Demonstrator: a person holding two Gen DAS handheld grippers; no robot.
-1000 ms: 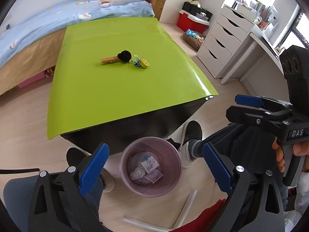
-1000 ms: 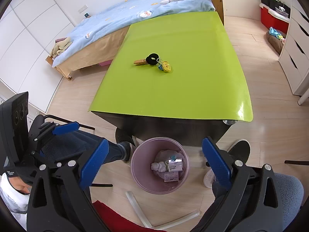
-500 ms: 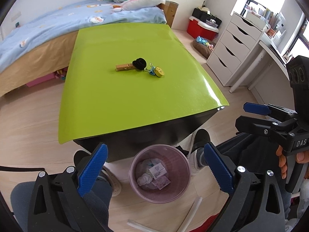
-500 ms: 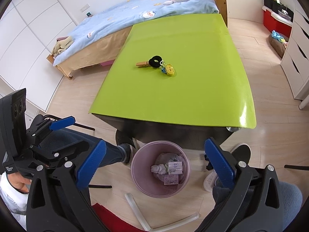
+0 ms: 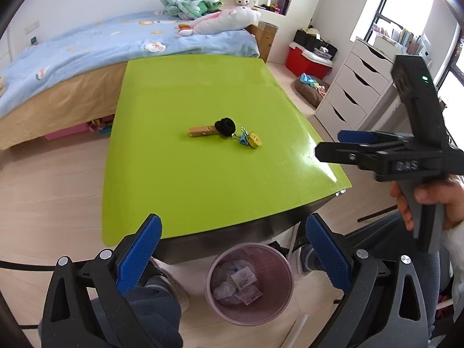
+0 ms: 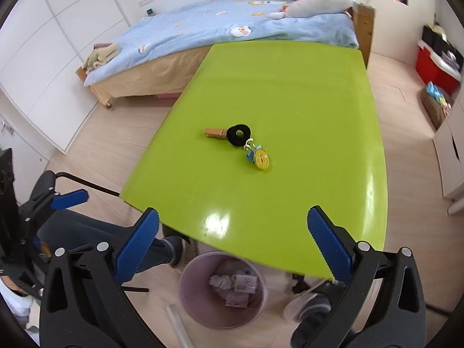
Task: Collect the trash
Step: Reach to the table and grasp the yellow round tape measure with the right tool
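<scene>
A pink trash bin (image 5: 249, 285) stands on the floor under the near edge of the green table (image 5: 203, 179); it holds crumpled tissue and small cartons. It also shows in the right wrist view (image 6: 221, 288). On the table lie a wooden clothespin (image 5: 202, 130), a black ring (image 5: 224, 127) and a yellow and blue clip bundle (image 5: 250, 140). My left gripper (image 5: 232, 249) is open and empty above the bin. My right gripper (image 6: 232, 240) is open and empty over the table's near edge; it also appears at the right of the left wrist view (image 5: 348, 145).
A bed (image 5: 87, 58) with a blue cover stands behind the table. White drawers (image 5: 356, 92) and a red box (image 5: 307, 61) are to the right. The person's legs and shoes (image 6: 171, 249) are beside the bin. A white tube (image 6: 179, 327) lies on the floor.
Both grippers have risen and tilted up toward the table, so the table items sit nearer the middle of each view. Both stay open and empty. The right gripper has lifted beside the table.
</scene>
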